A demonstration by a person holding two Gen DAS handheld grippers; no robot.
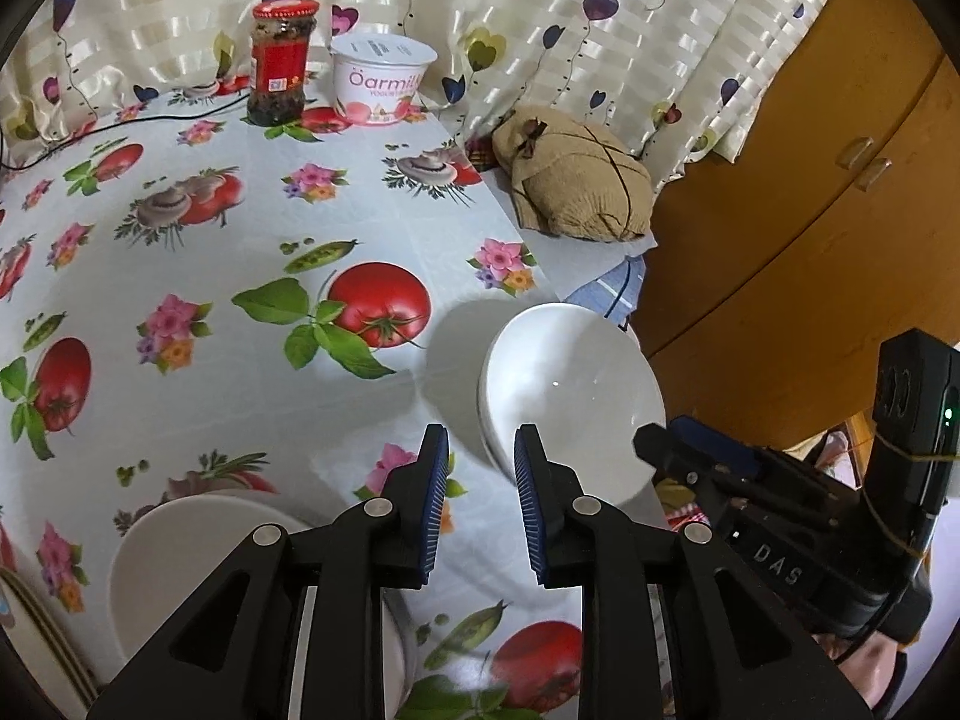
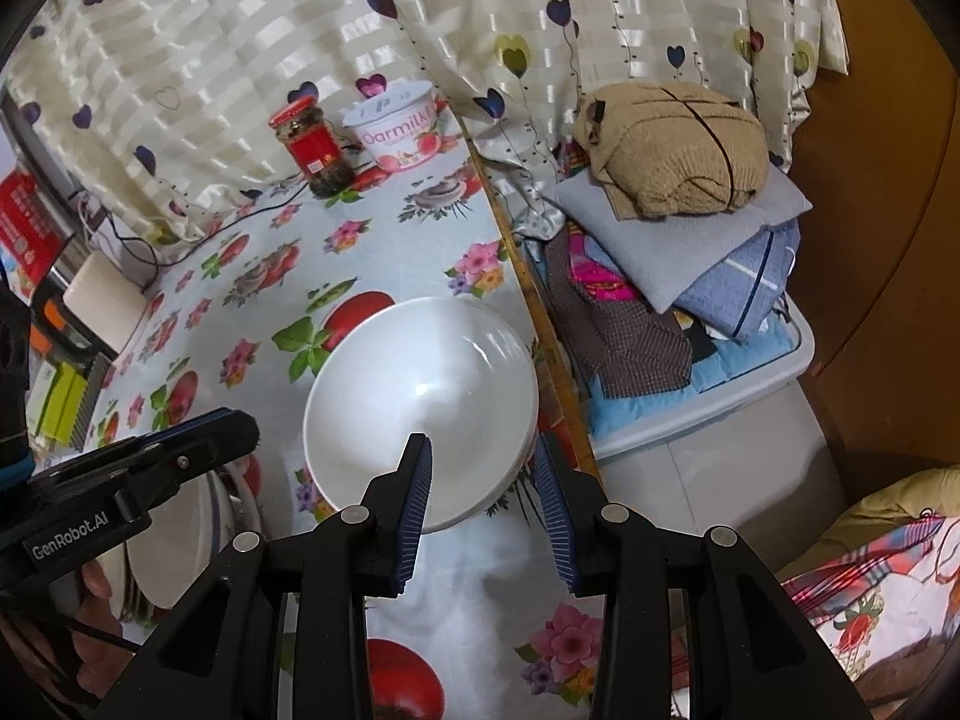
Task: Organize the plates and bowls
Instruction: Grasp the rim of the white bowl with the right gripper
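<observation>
A white bowl (image 1: pixel 570 384) (image 2: pixel 420 384) stands near the right edge of the table; a second rim under it suggests it is nested in another bowl. My left gripper (image 1: pixel 483 450) is open, its jaws on either side of the bowl's left rim with a gap to both pads. My right gripper (image 2: pixel 480 456) is open too, one finger over the bowl's inside and the other just outside its right rim. Each gripper shows in the other view: the left gripper (image 2: pixel 234 429) and the right gripper (image 1: pixel 651 441). A white plate (image 1: pixel 198 552) (image 2: pixel 180 540) lies under my left gripper.
The flowered tablecloth (image 1: pixel 240 228) carries a red-lidded jar (image 1: pixel 279 60) and a yogurt tub (image 1: pixel 381 81) at the back, with a black cable (image 1: pixel 120 126). Past the table's right edge are a brown cloth bundle (image 2: pixel 672 144), folded clothes (image 2: pixel 690 276) and a wooden cabinet (image 1: pixel 810 228). More plates (image 1: pixel 24 630) stand far left.
</observation>
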